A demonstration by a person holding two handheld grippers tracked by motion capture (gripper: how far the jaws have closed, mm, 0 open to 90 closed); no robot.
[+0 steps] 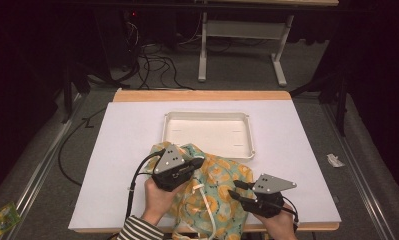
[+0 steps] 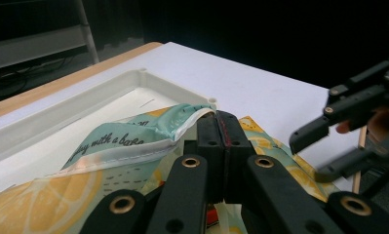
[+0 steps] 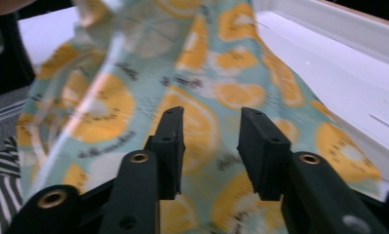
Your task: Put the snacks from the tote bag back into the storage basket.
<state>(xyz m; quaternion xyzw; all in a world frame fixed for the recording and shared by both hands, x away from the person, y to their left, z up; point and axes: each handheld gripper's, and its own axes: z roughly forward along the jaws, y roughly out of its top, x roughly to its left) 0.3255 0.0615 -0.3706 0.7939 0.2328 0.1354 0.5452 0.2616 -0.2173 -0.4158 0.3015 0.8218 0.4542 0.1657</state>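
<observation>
A teal cloth printed with orange lemon slices (image 1: 222,185) lies crumpled on the white mat, its far end over the near rim of a shallow white tray (image 1: 207,115). My left gripper (image 1: 201,161) is shut on the cloth's hemmed edge and holds it lifted beside the tray; in the left gripper view the jaws (image 2: 216,122) are pressed together on the cloth (image 2: 124,141) in front of the tray (image 2: 85,102). My right gripper (image 1: 233,192) stands open just right of the cloth. In the right gripper view its jaws (image 3: 211,122) are apart before the cloth (image 3: 206,63), with the tray (image 3: 338,24) behind.
White cords (image 1: 207,205) trail from the cloth toward the table's near edge. The white mat (image 1: 127,150) covers a wood-edged table. A white desk frame (image 1: 203,50) and cables (image 1: 157,65) are on the floor beyond; a yellow packet (image 1: 2,217) lies on the floor at the lower left.
</observation>
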